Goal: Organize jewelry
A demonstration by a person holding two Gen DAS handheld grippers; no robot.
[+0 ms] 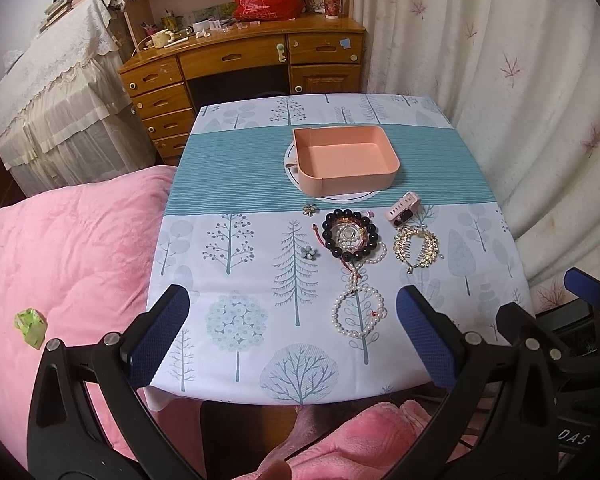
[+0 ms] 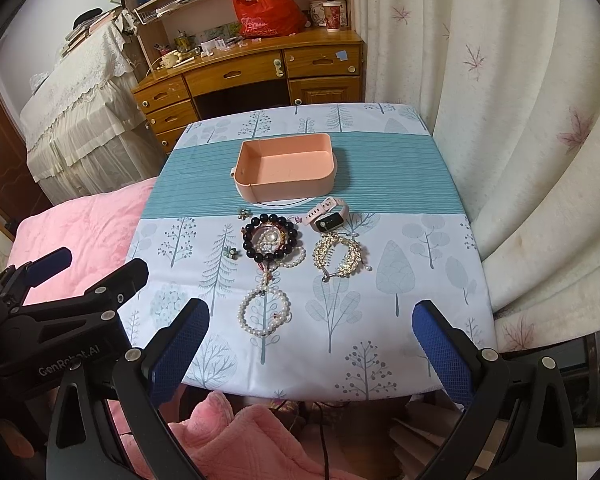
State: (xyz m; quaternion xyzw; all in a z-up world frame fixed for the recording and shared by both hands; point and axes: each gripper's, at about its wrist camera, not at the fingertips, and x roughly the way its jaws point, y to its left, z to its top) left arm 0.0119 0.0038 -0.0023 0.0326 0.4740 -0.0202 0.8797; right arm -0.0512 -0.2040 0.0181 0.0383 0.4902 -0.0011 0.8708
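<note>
An empty pink tray (image 1: 380,172) (image 2: 296,188) stands on the teal stripe of the tablecloth. In front of it lie a dark bead bracelet (image 1: 350,236) (image 2: 271,237), a white pearl necklace (image 1: 358,312) (image 2: 263,310), a gold hair comb (image 1: 417,248) (image 2: 340,256), a pink smartwatch (image 1: 404,209) (image 2: 326,216) and two small flower brooches (image 1: 309,253) (image 2: 230,252). My left gripper (image 1: 292,320) hovers open over the near table edge, nothing between its fingers. My right gripper (image 2: 312,336) is open too, just short of the necklace and comb.
The small table (image 1: 220,184) has a pink quilted bed (image 1: 60,260) on its left and a white curtain (image 2: 520,140) on its right. A wooden desk (image 1: 240,64) with a red bag stands behind. A pink blanket (image 2: 228,432) lies below the near edge.
</note>
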